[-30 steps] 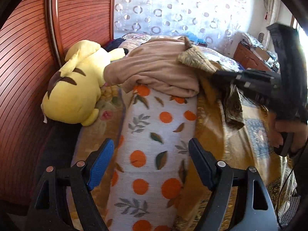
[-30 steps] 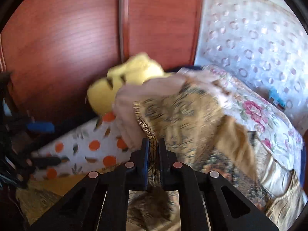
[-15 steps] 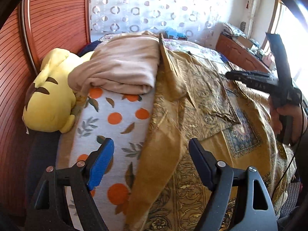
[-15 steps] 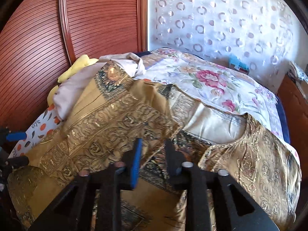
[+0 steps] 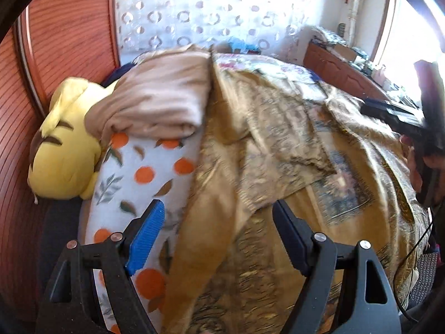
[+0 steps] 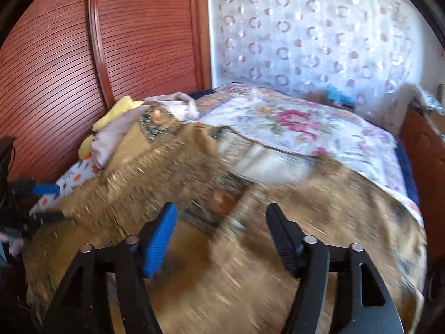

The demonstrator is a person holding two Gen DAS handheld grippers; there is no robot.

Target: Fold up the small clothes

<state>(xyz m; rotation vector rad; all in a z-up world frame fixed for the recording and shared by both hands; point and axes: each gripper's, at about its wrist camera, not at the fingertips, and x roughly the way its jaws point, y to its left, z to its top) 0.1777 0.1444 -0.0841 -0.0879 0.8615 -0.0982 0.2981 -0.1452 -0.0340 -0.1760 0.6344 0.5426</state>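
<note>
A gold patterned garment (image 5: pixel 278 144) lies spread over the bed, blurred in the right wrist view (image 6: pixel 194 183). A sleeve drapes over the orange-print pillow (image 5: pixel 139 172). My left gripper (image 5: pixel 217 222) is open and empty above the garment's left edge. My right gripper (image 6: pixel 221 228) is open and empty above the garment's middle; it shows at the right of the left wrist view (image 5: pixel 367 108).
A folded beige cloth (image 5: pixel 158 103) lies on the pillow. A yellow plush toy (image 5: pixel 64 150) sits against the red wooden headboard (image 5: pixel 64 36). A floral bedspread (image 6: pixel 306 122) covers the far bed. A wooden cabinet (image 5: pixel 339 69) stands at right.
My right gripper let go of the gold garment, opened wide and pulled back. The garment now lies spread on the bed. My left gripper stayed open and shifted right.
</note>
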